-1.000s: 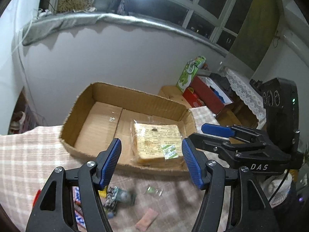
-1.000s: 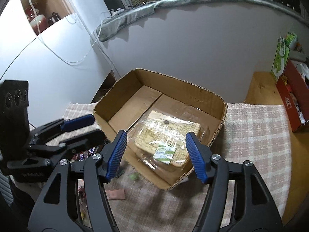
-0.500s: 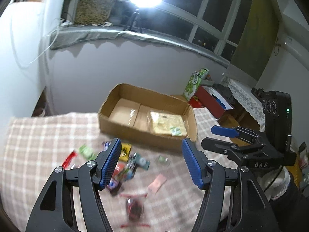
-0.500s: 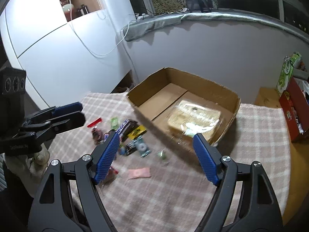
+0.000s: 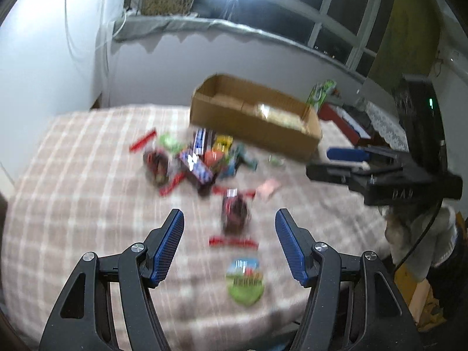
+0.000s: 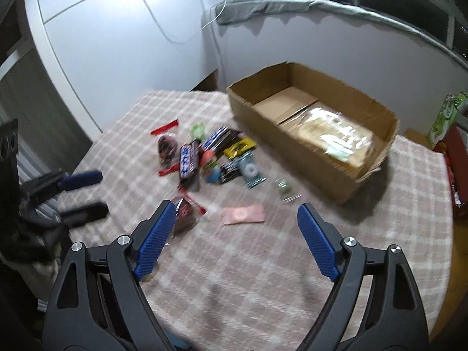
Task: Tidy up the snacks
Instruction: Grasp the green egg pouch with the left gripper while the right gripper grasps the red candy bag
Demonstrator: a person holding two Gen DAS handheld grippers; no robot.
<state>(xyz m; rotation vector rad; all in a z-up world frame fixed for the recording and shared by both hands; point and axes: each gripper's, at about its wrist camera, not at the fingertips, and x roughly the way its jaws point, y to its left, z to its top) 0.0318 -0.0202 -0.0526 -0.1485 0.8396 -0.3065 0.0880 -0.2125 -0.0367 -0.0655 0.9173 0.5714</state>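
An open cardboard box (image 6: 304,158) stands at the far side of the checked tablecloth and holds a wrapped bread pack (image 6: 336,137); the box also shows in the left wrist view (image 5: 251,120). A heap of loose snacks (image 5: 199,161) lies in the middle, also in the right wrist view (image 6: 210,155). A dark red packet (image 5: 234,213) and a green packet (image 5: 245,280) lie near my left gripper (image 5: 228,245), which is open and empty above the cloth. My right gripper (image 6: 234,237) is open and empty; a pink sachet (image 6: 242,215) lies between its fingers.
The table's round edge runs close below both grippers. A red box (image 5: 348,122) and a green carton (image 5: 321,96) stand on a side table to the right. A white wall and windowsill are behind the box.
Both grippers have pulled back and up from the cardboard box, so the snack heap and near table edge have come into view. Both stay open and empty.
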